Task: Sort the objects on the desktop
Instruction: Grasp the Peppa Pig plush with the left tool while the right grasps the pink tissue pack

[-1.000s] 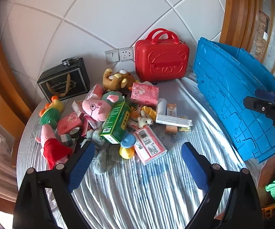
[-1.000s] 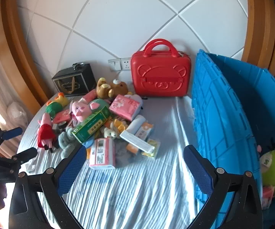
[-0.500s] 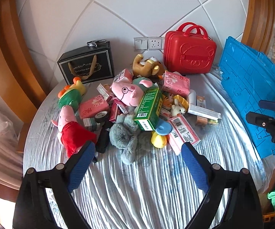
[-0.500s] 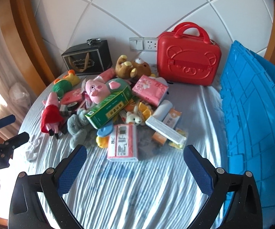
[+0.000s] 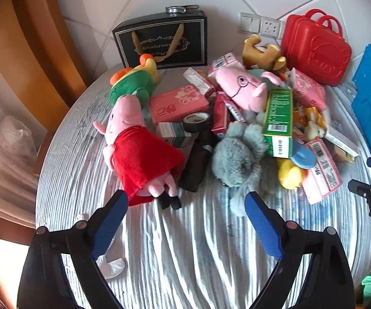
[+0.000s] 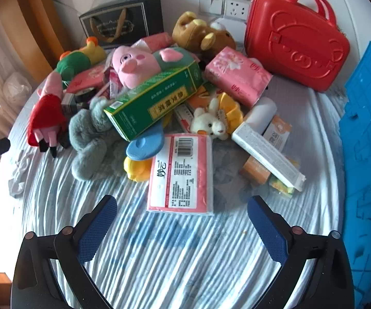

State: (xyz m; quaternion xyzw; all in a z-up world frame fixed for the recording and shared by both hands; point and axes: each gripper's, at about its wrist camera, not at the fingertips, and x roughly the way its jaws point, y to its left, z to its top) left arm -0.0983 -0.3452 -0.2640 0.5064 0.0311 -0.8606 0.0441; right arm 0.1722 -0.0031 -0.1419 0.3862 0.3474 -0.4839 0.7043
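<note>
1. Both grippers have been brought closer to the pile since the earlier frames; the objects are now seen larger in both views.
2. The left gripper (image 5: 185,203) is held with its fingers spread wide, empty, just in front of the pink pig plush in a red dress (image 5: 136,149) and the grey furry plush (image 5: 239,157).
3. The right gripper (image 6: 183,208) is likewise spread apart, empty, just short of the pink plastic-wrapped tissue pack (image 6: 183,172).
4. The pile is heaped on the striped white tablecloth (image 6: 159,257), with the long green cardboard box (image 6: 154,103) lying across it.
5. A black roll of tape (image 5: 197,121) is clearly shown only in the left view.
6. A white rabbit toy (image 6: 210,123) and long white box (image 6: 265,152) are shown plainly only in the right view.
7. The red plastic suitcase (image 6: 296,41) and blue plastic crate (image 6: 365,154) are seen at the right.
</note>
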